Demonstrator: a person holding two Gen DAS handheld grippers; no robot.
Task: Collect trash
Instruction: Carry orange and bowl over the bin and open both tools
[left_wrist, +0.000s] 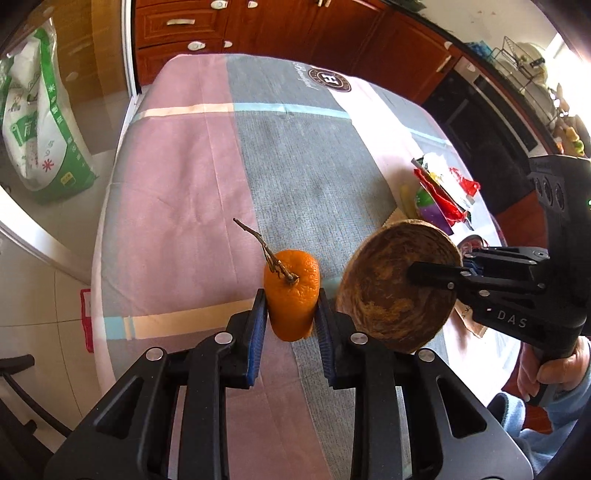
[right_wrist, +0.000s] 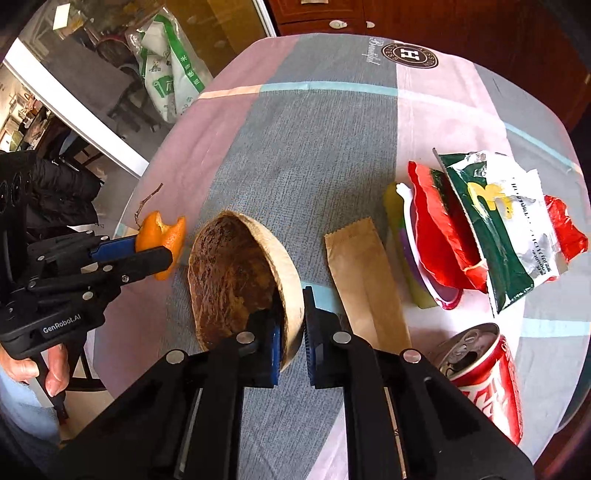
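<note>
Trash is already in both grippers: the left gripper (left_wrist: 291, 314) is clenched on an orange peel (left_wrist: 291, 299) with a dry stem, held above the near edge of the tabletop (left_wrist: 207, 166), and the right gripper (right_wrist: 290, 332) has its jaws pinched on the wall of a coconut shell half (right_wrist: 236, 277), one pad inside and one outside. Toward the right edge lie snack wrappers (right_wrist: 498, 229) piled in a small bowl (right_wrist: 428, 273), a brown paper sleeve (right_wrist: 364, 273) and an opened red can (right_wrist: 487, 373) at the near right corner. The shell is held by a thin rim only, so it could pivot or slip free if swung. The peel is soft and may tear.
</note>
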